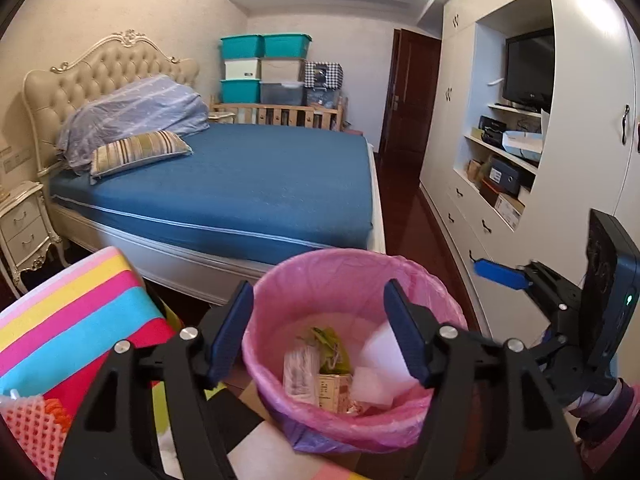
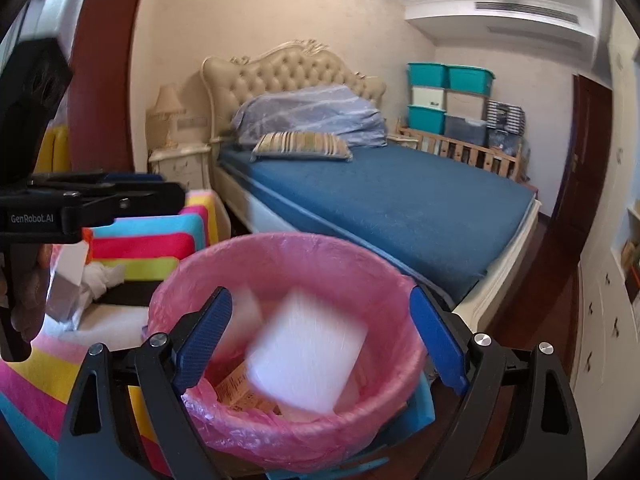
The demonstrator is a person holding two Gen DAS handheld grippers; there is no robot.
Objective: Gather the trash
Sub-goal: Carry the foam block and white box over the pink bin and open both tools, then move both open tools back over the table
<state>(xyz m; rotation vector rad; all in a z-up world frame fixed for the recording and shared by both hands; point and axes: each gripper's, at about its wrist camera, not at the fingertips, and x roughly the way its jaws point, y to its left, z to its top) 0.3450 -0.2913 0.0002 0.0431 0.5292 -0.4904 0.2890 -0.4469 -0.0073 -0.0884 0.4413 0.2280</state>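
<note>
Only the left wrist view shows green wrapper (image 1: 330, 344) inside bin (image 1: 280, 280).

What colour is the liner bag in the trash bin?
Pink, on the liner bag; clearest in the right wrist view.

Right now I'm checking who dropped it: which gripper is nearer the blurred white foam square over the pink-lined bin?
Right. The right gripper frames the white foam square; the left gripper has it beside its right finger.
</note>
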